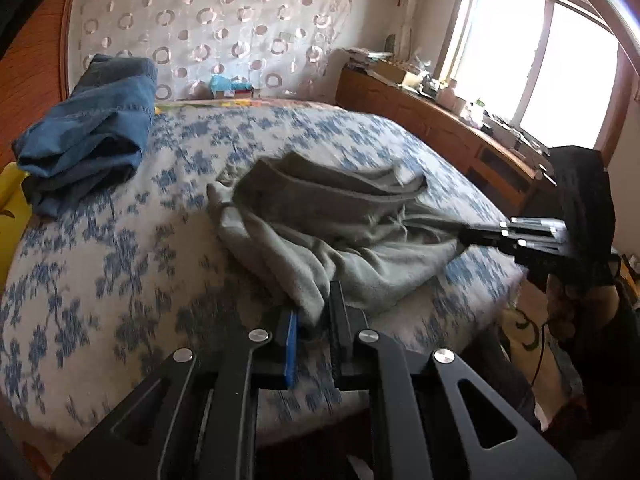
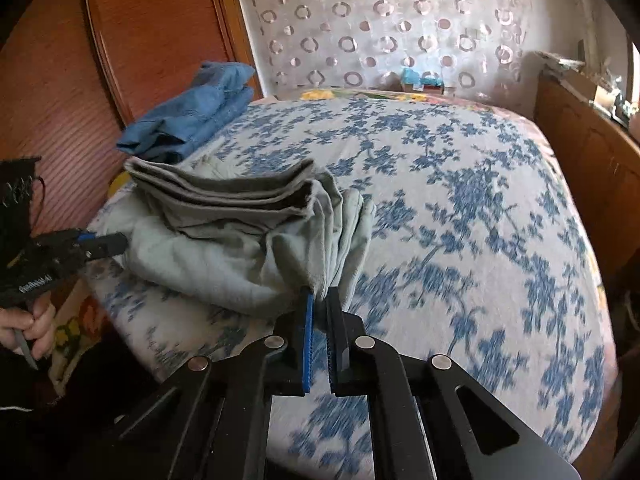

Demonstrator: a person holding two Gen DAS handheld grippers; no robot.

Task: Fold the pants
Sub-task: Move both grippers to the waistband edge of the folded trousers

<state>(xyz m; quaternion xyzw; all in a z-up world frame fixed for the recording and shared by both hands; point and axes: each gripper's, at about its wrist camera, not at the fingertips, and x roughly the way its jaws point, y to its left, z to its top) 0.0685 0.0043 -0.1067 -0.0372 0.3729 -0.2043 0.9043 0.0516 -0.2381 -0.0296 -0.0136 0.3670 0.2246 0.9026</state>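
Two grippers pinch the same grey pants (image 1: 320, 220), one at each near corner of the bundle. The left gripper (image 1: 314, 320) has its jaws narrowed onto a fold of cloth just ahead of its tips, and the right gripper (image 2: 320, 300) is clamped on gathered cloth at its own tips. No earlier view is given, so only these grips can be told.

From the left gripper the pants lie ahead and to its right, running toward the right gripper (image 1: 472, 236); from the right one they lie ahead and to its left, reaching toward the left gripper (image 2: 116, 242). So the garment's long axis seems to run between the two hands along the near edge of the bed (image 2: 480, 200), though the heap is rumpled and blurred. Neither hand is plainly nearer, since each holds an end.

Blue jeans (image 1: 88, 132) lie folded well beyond, at the bed's far side. No containers show.
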